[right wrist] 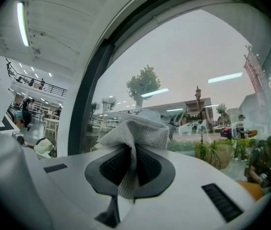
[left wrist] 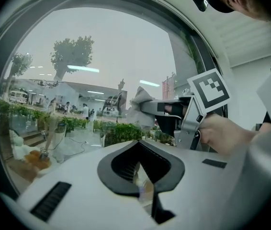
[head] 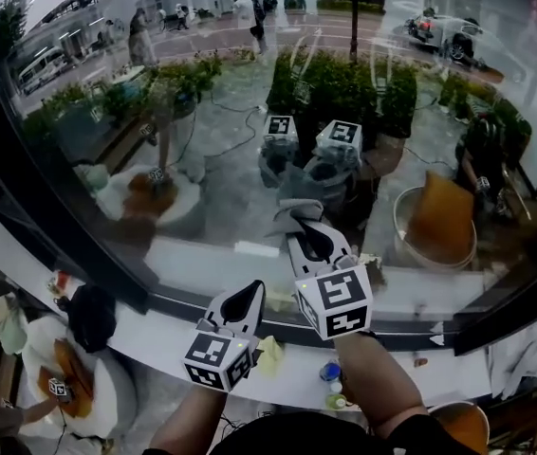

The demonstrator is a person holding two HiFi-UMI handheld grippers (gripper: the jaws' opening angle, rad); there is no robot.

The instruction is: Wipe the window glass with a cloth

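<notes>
Only right gripper view clearly shows right tongs (right wrist: 128,169) pinching cloth (right wrist: 138,131).

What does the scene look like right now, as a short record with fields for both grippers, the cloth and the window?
right gripper: jaws shut on the cloth, raised toward the glass
cloth: grey, woven, bunched, fanning out above the jaws
left gripper: jaws together, no cloth in them; held lower, beside the right gripper
window glass: large pane reflecting both grippers, with plants and a street beyond
cloth contact with glass: close, but contact cannot be told
sill: white, below the glass
</notes>
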